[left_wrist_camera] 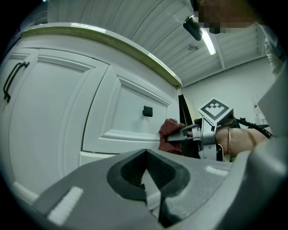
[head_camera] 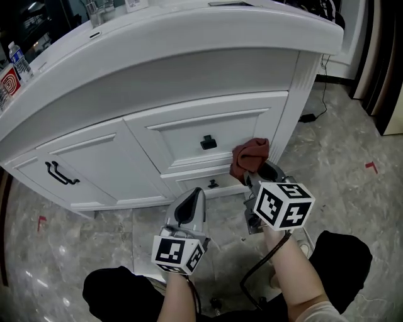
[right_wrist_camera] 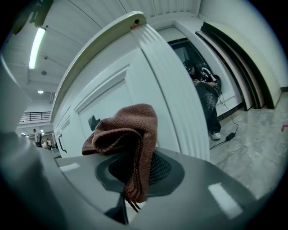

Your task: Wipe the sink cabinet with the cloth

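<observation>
The white sink cabinet (head_camera: pixel 94 163) fills the upper half of the head view, with a drawer and its square black knob (head_camera: pixel 208 143). A reddish-brown cloth (head_camera: pixel 250 156) is pressed against the drawer's right edge, beside the fluted corner post (head_camera: pixel 286 119). My right gripper (head_camera: pixel 255 173) is shut on the cloth, which drapes over its jaws (right_wrist_camera: pixel 126 130). My left gripper (head_camera: pixel 191 200) hangs lower and to the left, shut with nothing in it, pointing at the lower drawer. In the left gripper view the cloth (left_wrist_camera: pixel 170 132) and right gripper (left_wrist_camera: pixel 198 133) show at right.
A bar handle (head_camera: pixel 60 174) sits on the left cabinet door. On the countertop stand a bottle (head_camera: pixel 19 60) and a glass (head_camera: pixel 94 12). A cable and plug (head_camera: pixel 308 116) lie on the marble floor right of the cabinet. A person in dark clothes (right_wrist_camera: pixel 207 103) stands far behind.
</observation>
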A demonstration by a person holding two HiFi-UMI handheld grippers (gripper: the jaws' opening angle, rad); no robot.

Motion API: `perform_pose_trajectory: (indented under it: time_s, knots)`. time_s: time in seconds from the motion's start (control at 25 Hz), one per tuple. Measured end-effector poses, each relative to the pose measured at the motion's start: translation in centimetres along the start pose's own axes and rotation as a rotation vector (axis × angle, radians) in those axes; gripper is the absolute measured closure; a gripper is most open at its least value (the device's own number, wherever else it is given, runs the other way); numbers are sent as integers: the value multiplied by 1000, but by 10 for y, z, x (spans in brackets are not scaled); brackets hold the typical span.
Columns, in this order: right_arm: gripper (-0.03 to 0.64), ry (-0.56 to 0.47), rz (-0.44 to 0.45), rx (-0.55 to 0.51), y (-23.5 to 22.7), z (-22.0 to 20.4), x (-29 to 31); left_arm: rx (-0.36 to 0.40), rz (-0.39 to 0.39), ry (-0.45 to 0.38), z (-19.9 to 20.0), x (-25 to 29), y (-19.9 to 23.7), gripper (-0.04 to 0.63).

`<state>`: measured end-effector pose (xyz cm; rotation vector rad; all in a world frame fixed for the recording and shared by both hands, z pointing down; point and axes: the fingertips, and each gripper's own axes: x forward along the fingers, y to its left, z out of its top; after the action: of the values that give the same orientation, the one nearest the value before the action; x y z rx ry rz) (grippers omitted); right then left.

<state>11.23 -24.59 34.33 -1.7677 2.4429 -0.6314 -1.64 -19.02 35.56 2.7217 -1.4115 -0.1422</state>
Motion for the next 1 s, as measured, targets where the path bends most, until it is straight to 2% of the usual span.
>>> perform_pose_trajectory:
  time_s: [0.32, 0.48, 0.6, 0.72, 0.88, 1.0]
  knots:
    - [537, 0, -127, -19, -47, 2, -17, 4, -43, 29, -16, 11, -21, 595]
    - [538, -38, -144, 11, -42, -3, -22, 18, -35, 42, -23, 6, -18, 595]
    - [537, -26, -66, -2, -4, -21, -9, 24, 2, 44, -27, -3, -1, 595]
    - [537, 33, 29, -75, 44, -51, 10, 41, 66, 70, -33, -20, 25, 595]
    - [538, 117, 104, -140, 90, -94, 37, 28, 162, 68, -34, -45, 64, 595]
    - [538, 157, 161, -143, 118, -117, 55, 32, 215, 66, -33, -62, 85, 595]
